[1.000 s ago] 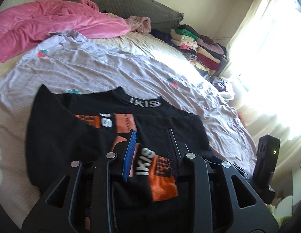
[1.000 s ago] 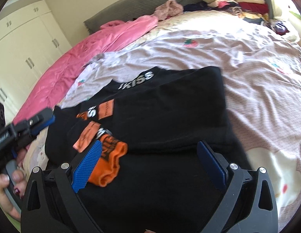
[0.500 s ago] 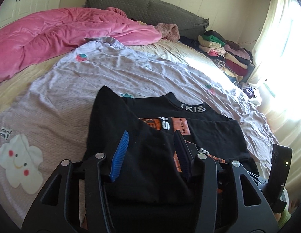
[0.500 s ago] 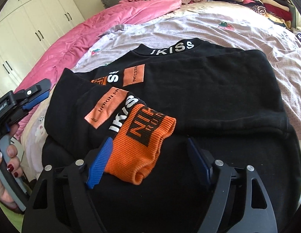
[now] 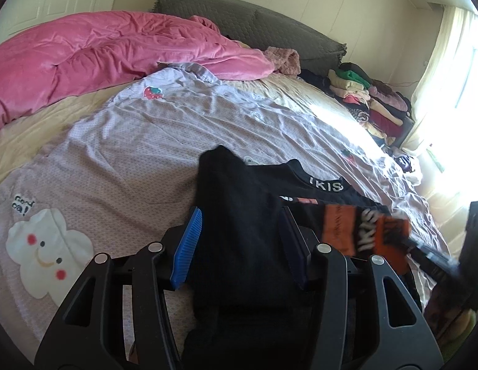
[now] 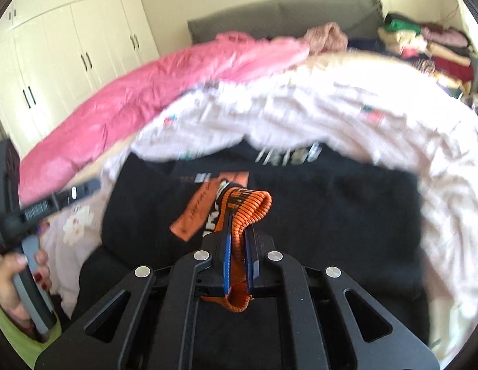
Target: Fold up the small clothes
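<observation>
A black sweatshirt (image 5: 239,209) with orange patches and a white-lettered collar lies on the lilac bedsheet (image 5: 121,160); it also shows in the right wrist view (image 6: 331,209). My right gripper (image 6: 238,240) is shut on the orange ribbed cuff (image 6: 248,206) of its sleeve and holds it over the shirt's body. The cuff (image 5: 390,231) shows blurred in the left wrist view. My left gripper (image 5: 242,240) is open over the shirt's folded left side, fabric lying between its fingers.
A pink duvet (image 5: 100,58) is bunched at the bed's head beside a grey headboard (image 5: 254,27). A stack of folded clothes (image 5: 368,98) stands far right near the bright window. White wardrobes (image 6: 69,46) line the left wall.
My right gripper has closed on the orange cuff and lifted it over the shirt. My left gripper has shifted left, toward the shirt's left edge, and stays open.
</observation>
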`<state>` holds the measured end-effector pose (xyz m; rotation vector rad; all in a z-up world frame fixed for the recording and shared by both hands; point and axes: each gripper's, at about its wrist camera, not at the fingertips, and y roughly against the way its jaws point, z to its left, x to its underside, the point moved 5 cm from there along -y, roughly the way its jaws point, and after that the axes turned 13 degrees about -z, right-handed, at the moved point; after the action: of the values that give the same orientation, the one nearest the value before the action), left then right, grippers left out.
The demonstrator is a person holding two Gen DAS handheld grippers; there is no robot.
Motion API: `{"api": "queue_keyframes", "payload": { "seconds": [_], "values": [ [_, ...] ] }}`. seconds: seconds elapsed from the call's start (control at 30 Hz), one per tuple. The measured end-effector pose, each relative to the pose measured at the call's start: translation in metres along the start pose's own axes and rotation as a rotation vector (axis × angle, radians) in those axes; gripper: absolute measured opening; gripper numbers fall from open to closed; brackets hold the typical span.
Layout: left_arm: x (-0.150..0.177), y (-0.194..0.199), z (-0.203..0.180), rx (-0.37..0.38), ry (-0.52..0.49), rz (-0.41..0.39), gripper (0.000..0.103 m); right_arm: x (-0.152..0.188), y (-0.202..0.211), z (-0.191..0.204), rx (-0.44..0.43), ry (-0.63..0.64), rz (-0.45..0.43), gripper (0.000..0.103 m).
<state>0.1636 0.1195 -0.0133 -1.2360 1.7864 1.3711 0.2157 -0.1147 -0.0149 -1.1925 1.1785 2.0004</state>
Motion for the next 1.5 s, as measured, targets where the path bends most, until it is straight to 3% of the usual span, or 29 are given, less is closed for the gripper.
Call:
{"api": "queue_keyframes", "payload": {
  "seconds": [0.23, 0.5, 0.7, 0.77, 0.83, 0.87, 1.03, 1.27, 1.5],
  "values": [
    [0.003, -0.003, -0.004, 0.001, -0.017, 0.016, 0.044, -0.036, 0.014, -0.048, 0.128, 0.049, -0.068, 0.006],
    [0.018, -0.030, -0.043, 0.046, -0.116, 0.087, 0.043, -0.024, 0.008, -0.091, 0.197, 0.014, -0.037, 0.006],
    [0.043, -0.061, -0.067, 0.056, -0.197, 0.176, 0.038, -0.013, 0.000, -0.095, 0.222, 0.041, -0.014, 0.007],
    [0.051, -0.068, -0.065, 0.037, -0.213, 0.207, 0.038, -0.011, 0.000, -0.098, 0.257, 0.051, -0.011, 0.012],
    [0.056, -0.071, -0.062, 0.027, -0.220, 0.218, 0.038, -0.009, 0.002, -0.104, 0.314, 0.055, -0.015, 0.026],
    [0.057, -0.071, -0.061, 0.027, -0.219, 0.218, 0.038, -0.009, 0.004, -0.106, 0.334, 0.058, -0.021, 0.026],
    [0.056, -0.068, -0.061, 0.027, -0.215, 0.212, 0.038, 0.000, 0.007, -0.098, 0.289, 0.065, -0.007, 0.030],
    [0.055, -0.066, -0.063, 0.026, -0.221, 0.210, 0.038, 0.026, -0.012, -0.066, 0.167, 0.090, 0.106, 0.031],
    [0.055, -0.063, -0.063, 0.030, -0.225, 0.205, 0.038, 0.048, -0.028, -0.075, 0.228, 0.076, 0.211, 0.039]
  ]
}}
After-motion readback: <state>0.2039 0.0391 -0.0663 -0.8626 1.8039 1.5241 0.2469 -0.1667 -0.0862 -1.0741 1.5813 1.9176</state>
